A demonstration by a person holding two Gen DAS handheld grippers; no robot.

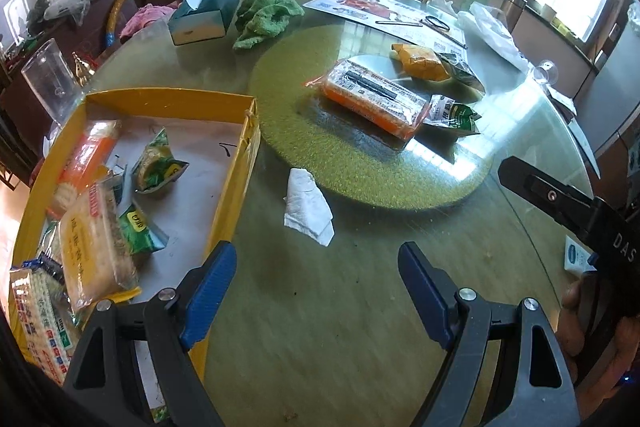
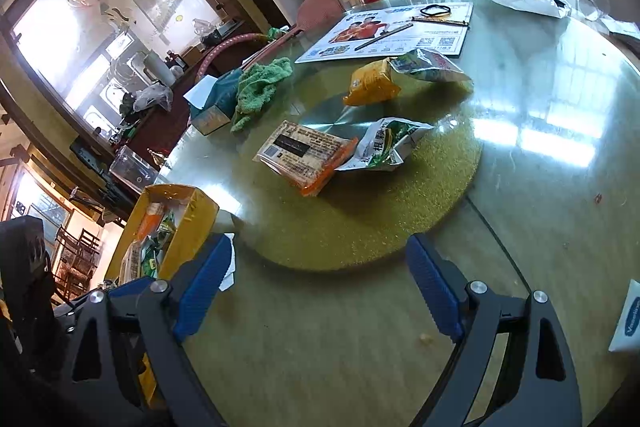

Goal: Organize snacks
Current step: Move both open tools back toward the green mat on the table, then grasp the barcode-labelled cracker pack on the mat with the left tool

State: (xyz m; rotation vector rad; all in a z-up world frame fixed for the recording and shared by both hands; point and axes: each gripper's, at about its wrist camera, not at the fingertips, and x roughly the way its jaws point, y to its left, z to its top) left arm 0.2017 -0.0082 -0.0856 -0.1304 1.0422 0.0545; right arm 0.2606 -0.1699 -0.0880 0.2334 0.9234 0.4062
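- Orange cracker pack [image 2: 304, 159] lies flat on the green round mat [image 2: 360, 235], mid-bench, ahead of both hand-held grippers.
- Long axis of the pack: in the right wrist view it runs from upper left to lower right, slanted across the line of the right hand-held gripper [image 2: 320, 291]; a straight-on grab would need the wrist rolled so the jaws span the short side.
- Right hand-held gripper: jaws wide apart, nothing between them, only bare bench under the blue pads [image 2: 204, 287]. Pack sits forward and slightly left of its centre line, near but not touching.
- Left hand-held gripper [image 1: 316, 291]: also spread wide and empty. Its left finger overlaps the near wall of the yellow box [image 1: 236, 195] in the picture; contact can't be told.
- From the left wrist view the pack [image 1: 374, 99] lies forward and to the right, well apart, with a crumpled tissue [image 1: 308, 207] on the bench between.
- Judged nearer: the right one, since the pack fills more of its view and sits closer to its fingers.
- Other loose snacks on the mat: green-white bag [image 2: 384, 147] touching the pack's right end, yellow bag [image 2: 372, 83] further back with another green-white bag beside it.
- Yellow box sits at the bench's left edge and already holds several packs; it lies left of both grippers, so a picked item would travel leftward.
- Risk, as a guess: the green-white bag touches the pack, so closing there may catch both.
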